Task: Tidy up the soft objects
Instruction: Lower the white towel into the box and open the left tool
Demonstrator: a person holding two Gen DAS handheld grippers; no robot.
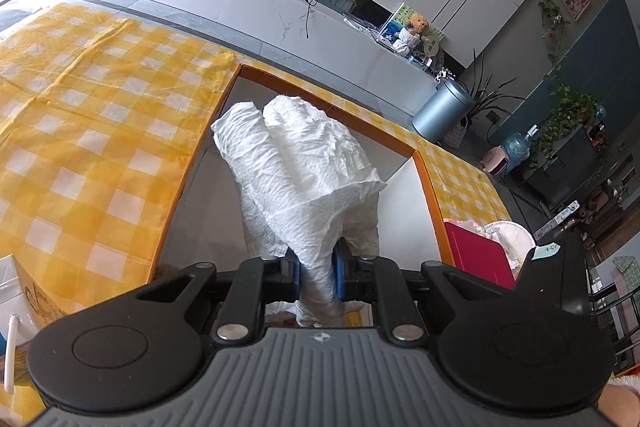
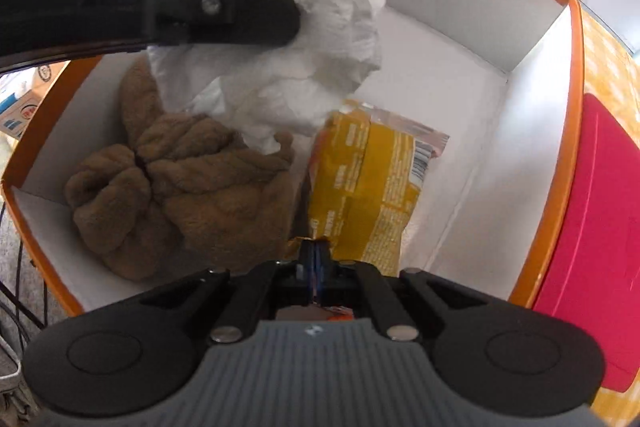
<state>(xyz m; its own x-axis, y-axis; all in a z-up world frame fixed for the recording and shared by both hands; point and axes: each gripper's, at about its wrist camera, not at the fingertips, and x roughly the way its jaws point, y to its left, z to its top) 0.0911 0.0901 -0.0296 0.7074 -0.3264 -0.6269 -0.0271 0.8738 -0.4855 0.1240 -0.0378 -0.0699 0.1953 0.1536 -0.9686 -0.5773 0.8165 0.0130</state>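
Observation:
My left gripper (image 1: 316, 267) is shut on a crumpled white paper towel (image 1: 304, 163), holding it above an orange-rimmed white box (image 1: 430, 187). In the right wrist view the same paper towel (image 2: 304, 39) hangs over the box (image 2: 576, 107), with one black finger (image 2: 240, 15) of the left gripper against it. A bunched brown towel (image 2: 192, 187) lies on the box floor at the left. Beside it lies a yellow snack packet (image 2: 368, 187). My right gripper (image 2: 316, 251) points steeply down into the box and is shut on the packet's near edge.
The box stands on a yellow checked cloth (image 1: 100, 107). A red flat item (image 2: 592, 227) lies just outside its right wall, with a white crumpled thing (image 1: 512, 239) past it. A carton (image 1: 16, 291) stands at the near left. A grey bin (image 1: 444, 111) stands on the floor beyond.

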